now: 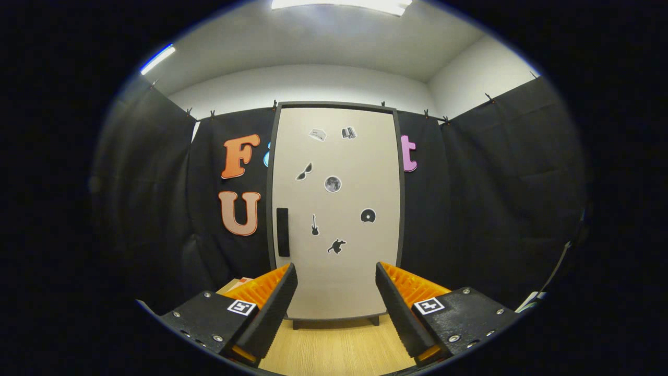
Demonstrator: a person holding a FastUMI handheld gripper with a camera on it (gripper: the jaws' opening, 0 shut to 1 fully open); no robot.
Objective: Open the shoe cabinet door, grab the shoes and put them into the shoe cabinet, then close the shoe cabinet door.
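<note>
The shoe cabinet [336, 209] stands upright against the booth's back wall, straight beyond my fingers. Its pale door is shut and carries several small dark stickers. A black vertical handle [282, 232] sits near the door's left edge. My gripper [336, 274] is open, with a wide gap and nothing between its fingers, and it stays well short of the door. The cabinet's short feet rest on the wooden floor [339, 347]. A small orange and pale thing [239, 284] peeks out behind the left finger; I cannot tell what it is.
Black cloth walls close the booth to the left, right and behind the cabinet. A white cable [553, 277] hangs by the right wall. Wooden floor stretches from my fingers to the cabinet's foot.
</note>
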